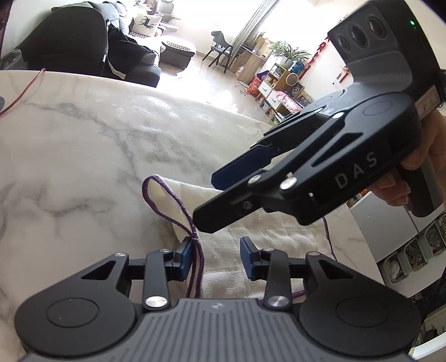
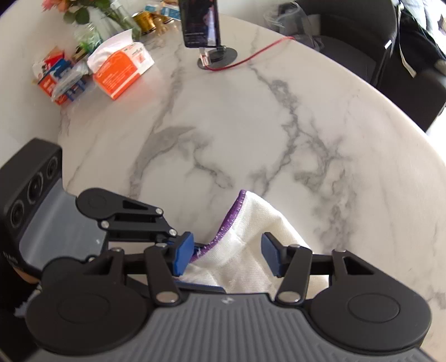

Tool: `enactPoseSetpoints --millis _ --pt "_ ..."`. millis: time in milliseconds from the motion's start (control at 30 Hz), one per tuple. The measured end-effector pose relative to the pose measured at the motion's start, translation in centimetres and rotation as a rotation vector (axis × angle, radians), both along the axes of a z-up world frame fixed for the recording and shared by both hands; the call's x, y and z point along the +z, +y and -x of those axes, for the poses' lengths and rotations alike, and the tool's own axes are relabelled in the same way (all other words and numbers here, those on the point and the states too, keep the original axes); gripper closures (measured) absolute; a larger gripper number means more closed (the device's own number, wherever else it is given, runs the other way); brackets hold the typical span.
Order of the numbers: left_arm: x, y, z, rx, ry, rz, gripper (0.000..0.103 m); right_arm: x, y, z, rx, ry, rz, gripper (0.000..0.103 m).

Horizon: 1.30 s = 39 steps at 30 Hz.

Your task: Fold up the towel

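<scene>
We record the left gripper (image 1: pixel 217 257) with jaws apart, blue pads (image 1: pixel 186 260) spread. The right gripper (image 2: pixel 227 256) also stands with jaws parted and angles in from the right, just ahead of the left jaws. A bare hand (image 1: pixel 412 167) wraps the right gripper's handle.

Marble table (image 2: pixel 237 117); tissue box (image 2: pixel 122 68), phone on stand (image 2: pixel 199 23), red cable (image 2: pixel 259 53)

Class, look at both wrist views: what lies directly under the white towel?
The marble table lies under the towel, showing around its purple-stitched edges. Whatever sits beneath the cloth itself is covered and cannot be seen.
</scene>
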State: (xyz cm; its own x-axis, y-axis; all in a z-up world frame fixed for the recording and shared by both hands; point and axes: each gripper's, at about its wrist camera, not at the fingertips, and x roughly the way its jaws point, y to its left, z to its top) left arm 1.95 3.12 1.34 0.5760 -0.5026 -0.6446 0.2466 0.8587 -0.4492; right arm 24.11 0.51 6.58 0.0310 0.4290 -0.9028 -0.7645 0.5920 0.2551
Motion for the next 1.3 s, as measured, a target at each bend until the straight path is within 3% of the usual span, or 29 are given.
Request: enactPoseSetpoints --millis 133,267,333,733,900,1300 --pt "0.0 -0.7 0.1 -0.019 -0.003 0.020 0.066 -0.8 0.5 0.3 -0.033 0.018 0.049 0.049" --pt "-0.3 -1.3 0.3 -0.034 -0.004 0.019 0.066 -1.3 0.9 0.7 -0.042 0.014 0.093 0.069" --pt "-0.3 -1.5 0.3 -0.042 -0.003 0.026 0.066 -1.6 0.9 0.8 -0.049 0.016 0.106 0.073" --pt "-0.4 -1.3 0.9 -0.073 -0.033 0.052 0.066 -3.3 0.3 1.0 -0.146 0.012 0.125 0.074" --pt "-0.3 -1.1 1.3 -0.080 -0.030 0.055 0.066 -3.4 -0.1 1.2 -0.176 -0.004 0.104 0.096" --pt "0.6 0.5 2.5 -0.063 -0.043 0.007 0.065 -2.1 -4.2 2.0 -0.253 -0.030 0.013 0.097"
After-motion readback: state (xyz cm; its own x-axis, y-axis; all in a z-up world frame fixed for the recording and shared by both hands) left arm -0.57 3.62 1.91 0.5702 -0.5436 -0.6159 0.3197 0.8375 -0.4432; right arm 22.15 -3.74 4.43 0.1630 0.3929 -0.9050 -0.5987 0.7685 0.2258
